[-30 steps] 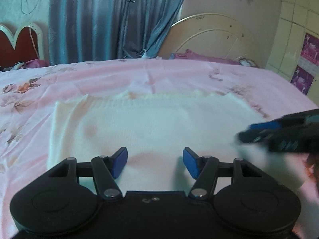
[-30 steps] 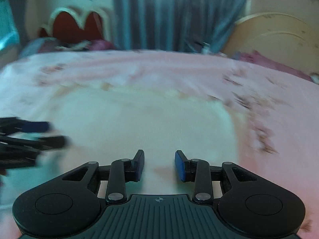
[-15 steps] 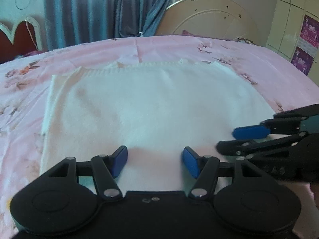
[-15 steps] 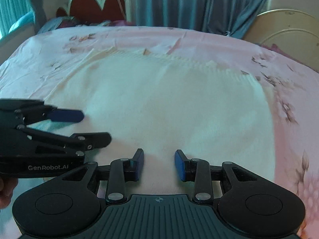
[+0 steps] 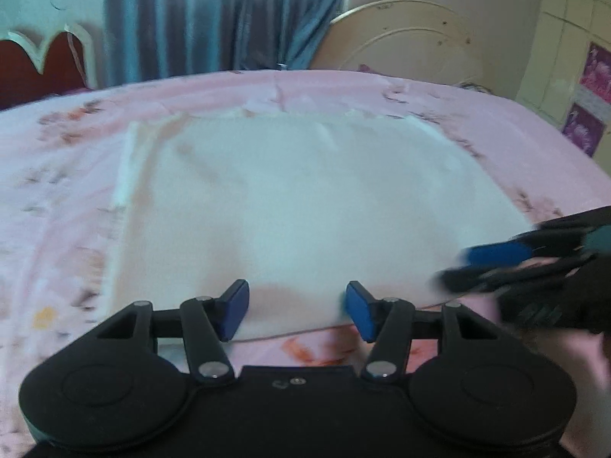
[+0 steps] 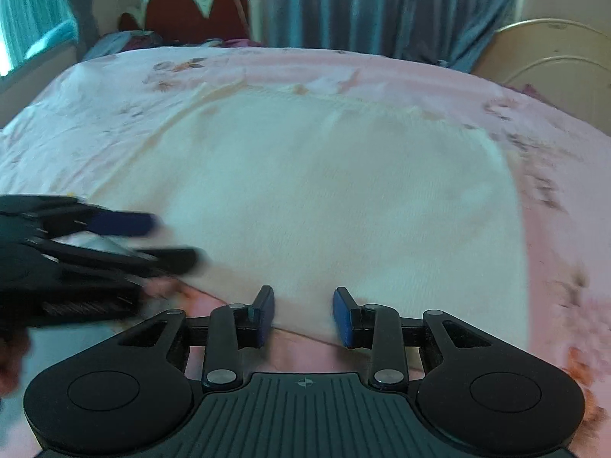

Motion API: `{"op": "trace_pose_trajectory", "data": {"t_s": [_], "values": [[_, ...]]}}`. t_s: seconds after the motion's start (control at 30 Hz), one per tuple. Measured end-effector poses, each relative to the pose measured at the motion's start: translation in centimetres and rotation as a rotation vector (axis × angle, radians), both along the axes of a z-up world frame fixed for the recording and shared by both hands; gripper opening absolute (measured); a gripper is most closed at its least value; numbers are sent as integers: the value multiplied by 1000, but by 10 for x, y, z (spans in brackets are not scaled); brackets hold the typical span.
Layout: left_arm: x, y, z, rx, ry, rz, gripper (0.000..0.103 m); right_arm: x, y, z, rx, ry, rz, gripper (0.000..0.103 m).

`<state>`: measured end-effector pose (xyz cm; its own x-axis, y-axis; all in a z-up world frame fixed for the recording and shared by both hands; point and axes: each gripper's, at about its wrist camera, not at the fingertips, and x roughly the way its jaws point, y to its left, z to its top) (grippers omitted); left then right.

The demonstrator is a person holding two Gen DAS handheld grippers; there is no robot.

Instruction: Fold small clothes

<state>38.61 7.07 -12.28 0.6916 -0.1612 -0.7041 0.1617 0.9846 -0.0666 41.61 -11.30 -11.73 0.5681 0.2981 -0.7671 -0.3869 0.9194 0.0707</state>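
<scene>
Cream-white knitted garment [image 5: 305, 206], a single soft rectangular piece, is spread flat on a pink floral bedsheet [image 5: 57, 175], with one near hem running crosswise just ahead of both tools and the far edge lying toward the blue-grey curtains [image 5: 214, 15]. Its long axis cannot be told with certainty through the fisheye lens; it appears somewhat wider across than deep. The left gripper [image 5: 297, 311] is held low at the near hem, jaws spread wide and empty, with the hem line crossing between its two blue pads [image 5: 235, 307]. The right gripper [image 6: 303, 315] is placed likewise at the same hem, further toward the garment's right side, jaws spread a little narrower and also empty, the hem passing between its pads. Both tools are about equally near the cloth, side by side, each showing blurred at the edge of the other's view. The coming move is judged to depend on this: the hem lies directly forward of and just under both sets of jaws, so each would need to close on it there. Counted: one garment, two grippers, one bedsheet, one red scalloped headboard [image 6: 198, 7], one pale round-topped board [image 5: 401, 38] leaning behind the bed.
</scene>
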Motion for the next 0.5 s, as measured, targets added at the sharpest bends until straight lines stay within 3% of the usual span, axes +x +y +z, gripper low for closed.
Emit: {"op": "trace_pose_trajectory", "data": {"t_s": [0.13,0.23,0.37,0.5], "values": [[-11,33,0,-34,5,86,52,-7,-52,-2,-40,20,-132,33],[-14,36,-1,-35,5,82,51,-11,-59,-8,-57,25,-125,33],[-14,32,4,-39,-1,99,51,-17,-63,2,-3,-21,-149,32],[-8,33,-3,-24,12,106,53,-7,-68,-5,13,8,-183,14]]}}
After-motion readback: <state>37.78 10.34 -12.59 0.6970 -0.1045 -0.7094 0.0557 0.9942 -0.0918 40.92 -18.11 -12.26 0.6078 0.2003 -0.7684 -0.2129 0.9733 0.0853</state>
